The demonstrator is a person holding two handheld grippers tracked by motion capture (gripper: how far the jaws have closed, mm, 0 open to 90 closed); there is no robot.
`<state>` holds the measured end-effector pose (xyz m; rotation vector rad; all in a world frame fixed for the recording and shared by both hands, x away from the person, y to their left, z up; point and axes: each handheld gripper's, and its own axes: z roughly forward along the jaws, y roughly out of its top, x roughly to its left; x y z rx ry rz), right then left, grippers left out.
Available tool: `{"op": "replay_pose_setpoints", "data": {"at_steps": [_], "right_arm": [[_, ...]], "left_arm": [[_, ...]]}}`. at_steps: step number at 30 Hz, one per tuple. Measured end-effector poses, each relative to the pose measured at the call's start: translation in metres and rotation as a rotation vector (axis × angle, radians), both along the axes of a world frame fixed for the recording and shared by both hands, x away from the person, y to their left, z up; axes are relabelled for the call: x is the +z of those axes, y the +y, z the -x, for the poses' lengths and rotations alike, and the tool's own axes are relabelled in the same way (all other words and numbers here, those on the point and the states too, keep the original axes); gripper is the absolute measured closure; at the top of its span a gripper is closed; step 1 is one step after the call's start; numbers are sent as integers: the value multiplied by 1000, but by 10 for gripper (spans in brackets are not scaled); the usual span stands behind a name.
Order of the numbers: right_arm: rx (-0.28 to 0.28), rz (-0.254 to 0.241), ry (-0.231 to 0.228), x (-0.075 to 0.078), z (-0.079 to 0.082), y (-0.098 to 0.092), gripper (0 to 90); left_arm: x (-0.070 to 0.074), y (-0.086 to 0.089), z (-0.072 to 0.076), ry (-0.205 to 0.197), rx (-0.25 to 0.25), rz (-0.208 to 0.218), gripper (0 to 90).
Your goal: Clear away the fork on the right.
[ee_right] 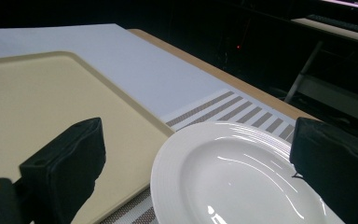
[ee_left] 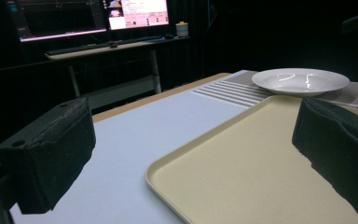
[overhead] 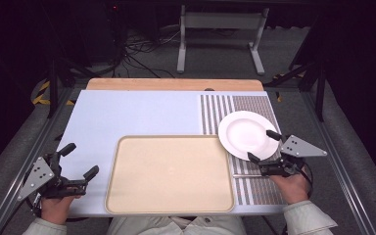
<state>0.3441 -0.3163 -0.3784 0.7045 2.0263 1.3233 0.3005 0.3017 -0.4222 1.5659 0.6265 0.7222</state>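
Note:
A white plate rests on the striped placemat, its left rim just over the edge of an empty beige tray. My right gripper stands open at the plate's near right rim, one jaw on each side of the rim, nothing held. From the right gripper view the plate lies between the two black jaws, beside the tray. My left gripper stands open to the left of the tray, over the pale table cover. In the left gripper view the tray and the plate lie ahead.
The table has a pale blue cover, with a wooden strip along its far edge. Beyond it are a white frame's legs and cables on the floor. A desk with monitors stands in the dark background.

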Motion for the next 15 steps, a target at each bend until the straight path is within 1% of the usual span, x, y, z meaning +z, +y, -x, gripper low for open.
{"op": "replay_pose_setpoints", "data": {"at_steps": [3,5,6,8,9,10,11,12,13,14,15], "right_arm": [[20,47,16,5,-3,7,49],[36,101,32,10,-5,10,55],[36,101,32,10,-5,10,55],[59,151,44,14,-6,13,58],[60,174,51,16,-6,13,58],[72,201,60,19,-6,14,76],[98,244,78,23,-6,14,118],[108,272,84,24,-7,14,119],[108,272,84,24,-7,14,119],[109,291,87,25,-7,15,123],[118,312,101,27,-8,15,133]], "left_arm": [[0,0,0,2,1,-1,1],[0,1,0,1,2,-1,1],[0,1,0,1,2,-1,2],[0,1,0,1,0,0,2],[0,1,0,1,3,1,2],[0,1,0,2,1,2,2],[0,1,0,1,2,1,2],[0,1,0,1,2,0,1],[0,1,0,1,4,-1,1],[0,1,0,1,4,-1,2],[0,1,0,1,4,-2,2]]}}
